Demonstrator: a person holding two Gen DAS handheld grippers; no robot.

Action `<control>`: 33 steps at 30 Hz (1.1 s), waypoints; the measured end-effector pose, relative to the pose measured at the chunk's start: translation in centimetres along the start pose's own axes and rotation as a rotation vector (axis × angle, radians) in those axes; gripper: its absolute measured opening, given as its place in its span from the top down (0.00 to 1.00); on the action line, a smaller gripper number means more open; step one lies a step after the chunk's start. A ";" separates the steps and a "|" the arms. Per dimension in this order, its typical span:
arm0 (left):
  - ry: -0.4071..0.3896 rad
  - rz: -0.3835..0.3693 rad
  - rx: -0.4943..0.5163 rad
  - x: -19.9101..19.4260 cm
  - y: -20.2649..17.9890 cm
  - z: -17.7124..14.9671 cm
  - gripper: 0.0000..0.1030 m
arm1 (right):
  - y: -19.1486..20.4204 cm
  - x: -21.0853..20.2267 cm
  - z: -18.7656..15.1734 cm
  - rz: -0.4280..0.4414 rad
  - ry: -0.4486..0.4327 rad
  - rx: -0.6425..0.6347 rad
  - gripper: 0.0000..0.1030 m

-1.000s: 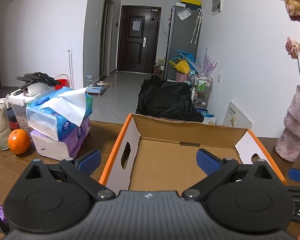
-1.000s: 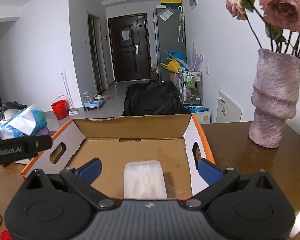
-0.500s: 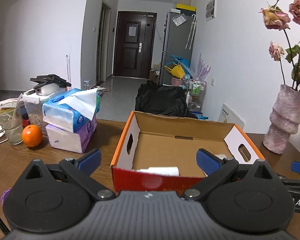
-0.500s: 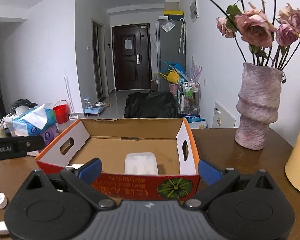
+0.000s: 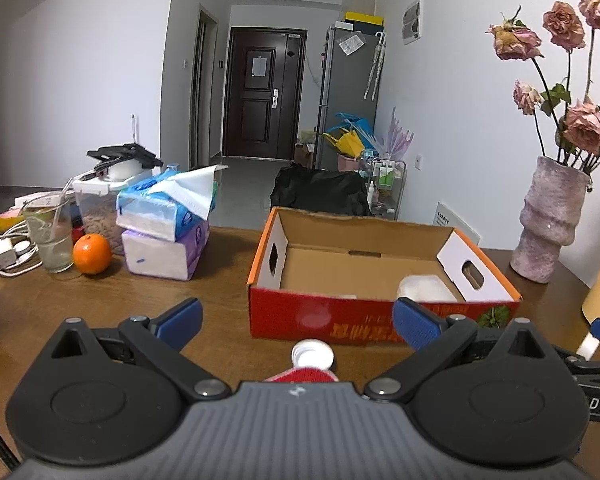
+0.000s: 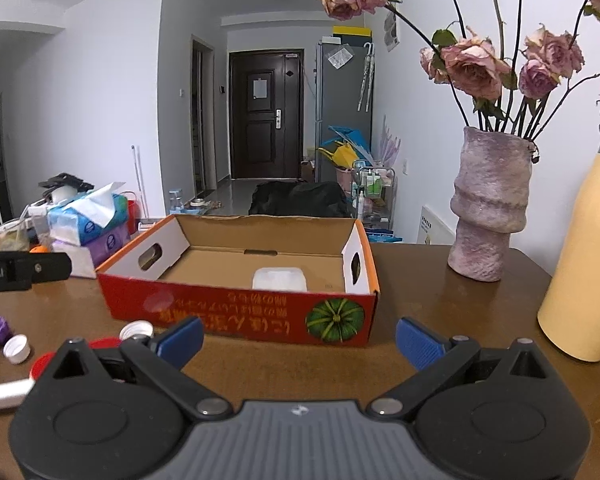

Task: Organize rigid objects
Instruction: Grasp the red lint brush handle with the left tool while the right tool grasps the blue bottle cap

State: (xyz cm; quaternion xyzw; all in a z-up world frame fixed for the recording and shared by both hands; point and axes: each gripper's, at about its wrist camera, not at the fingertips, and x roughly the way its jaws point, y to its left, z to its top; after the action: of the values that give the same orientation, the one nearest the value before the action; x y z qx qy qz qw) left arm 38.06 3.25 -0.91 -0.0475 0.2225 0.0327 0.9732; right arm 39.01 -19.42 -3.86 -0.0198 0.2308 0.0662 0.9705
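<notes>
Two grippers: we hold the left gripper (image 5: 296,322) and right gripper (image 6: 300,338) low over the worktop (image 6: 440,300), both with fingers spread apart and empty, short of the box.
Box (image 6: 236,312): we judge it the collecting place; a clear plastic container (image 6: 279,279) already lies inside.
Left view only: a white-capped red item (image 5: 313,354) between our fingers, not gripped.
Right view only: loose caps (image 6: 17,348) left of the box, waiting.
</notes>
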 end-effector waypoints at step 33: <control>0.078 0.020 -0.011 -4.5 5.8 -5.9 0.00 | -1.6 -5.2 -7.8 -0.070 0.064 0.042 0.00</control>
State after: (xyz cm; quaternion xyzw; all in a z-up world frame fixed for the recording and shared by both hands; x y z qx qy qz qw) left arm 31.01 8.16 -4.72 -0.0517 0.2604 0.0420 0.9632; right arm 31.17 -22.15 -8.51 -0.0096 0.2623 0.0268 0.9646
